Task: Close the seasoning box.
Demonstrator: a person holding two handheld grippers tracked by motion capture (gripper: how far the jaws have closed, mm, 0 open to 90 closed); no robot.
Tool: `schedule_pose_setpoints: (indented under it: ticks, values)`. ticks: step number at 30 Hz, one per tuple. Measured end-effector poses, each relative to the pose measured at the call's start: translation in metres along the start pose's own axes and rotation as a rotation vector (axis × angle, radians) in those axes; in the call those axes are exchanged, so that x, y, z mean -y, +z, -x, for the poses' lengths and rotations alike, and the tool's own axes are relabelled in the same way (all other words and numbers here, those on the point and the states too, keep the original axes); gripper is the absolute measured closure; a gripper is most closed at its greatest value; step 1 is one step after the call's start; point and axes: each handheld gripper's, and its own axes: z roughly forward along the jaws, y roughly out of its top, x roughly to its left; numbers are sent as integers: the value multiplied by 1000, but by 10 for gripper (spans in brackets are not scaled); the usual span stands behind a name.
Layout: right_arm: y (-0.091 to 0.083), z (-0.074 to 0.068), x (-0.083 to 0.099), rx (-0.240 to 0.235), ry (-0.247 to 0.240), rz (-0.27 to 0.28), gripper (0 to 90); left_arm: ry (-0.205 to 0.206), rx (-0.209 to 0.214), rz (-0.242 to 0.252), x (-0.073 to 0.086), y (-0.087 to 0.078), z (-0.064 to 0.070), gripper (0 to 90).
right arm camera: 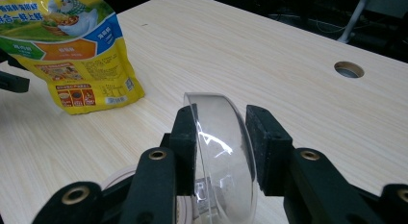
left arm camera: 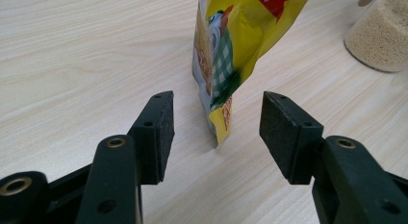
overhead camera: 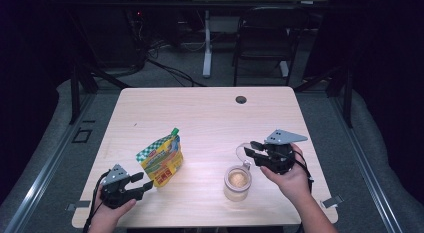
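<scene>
Left gripper [left arm camera: 215, 132]: jaws apart, straddling seasoning pouch [left arm camera: 235, 46] corner; close squarely.
Right gripper [right arm camera: 221, 137]: clamped on glass lid [right arm camera: 223, 161]; keep clear of jar [overhead camera: 237, 183] near desk's front edge.

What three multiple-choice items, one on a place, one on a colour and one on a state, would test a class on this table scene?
1. Where does the pouch stand?
A. right of the jar
B. left of the jar
C. inside the jar

2. What colour is most of the pouch?
A. yellow
B. purple
C. black

3. What is the right gripper doing?
A. hanging open
B. gripping the pouch
C. holding the clear lid

Answers:
1 B, since the jar stands toward the right hand.
2 A, as its front shows.
3 C, as its fingers clamp the clear lid; the left gripper is open at the pouch.
</scene>
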Motion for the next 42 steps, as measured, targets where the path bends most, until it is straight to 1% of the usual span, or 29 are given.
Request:
schedule_pose_setpoints:
  ticks: [2,5,8,12,14,18,19,21,26,29,33,38,42]
  values:
    - [0,-1,0,6,-7,2,654,-6,-4,-2,0,1,1,467]
    - [0,-3,0,7,-12,3,651,3,1,-3,-1,1,1,467]
    - [-1,-6,1,1,-18,4,645,-1,3,-4,-1,2,1,468]
    - [-3,-11,1,0,-38,-3,636,1,1,-4,-1,1,1,468]
    - [-3,-14,1,1,-45,3,632,2,2,-5,-1,1,1,467]
    - [-4,-18,3,2,-63,0,626,4,1,-3,-1,2,1,467]
    - [-5,-23,4,10,-82,0,622,4,1,-4,-1,2,1,467]
    - [-5,-26,5,16,-102,-1,619,5,2,-3,-1,2,1,467]
    - [-5,-34,7,32,-135,4,613,7,1,-4,-1,2,1,468]
    - [-6,-37,8,38,-156,-4,609,7,2,-4,-1,2,1,467]
    - [-6,-41,10,41,-168,4,602,5,2,-5,-1,2,1,467]
    - [-6,-46,11,44,-182,0,586,5,2,-5,-1,2,1,467]
    - [-6,-49,13,36,-180,5,567,9,1,-8,-1,2,1,467]
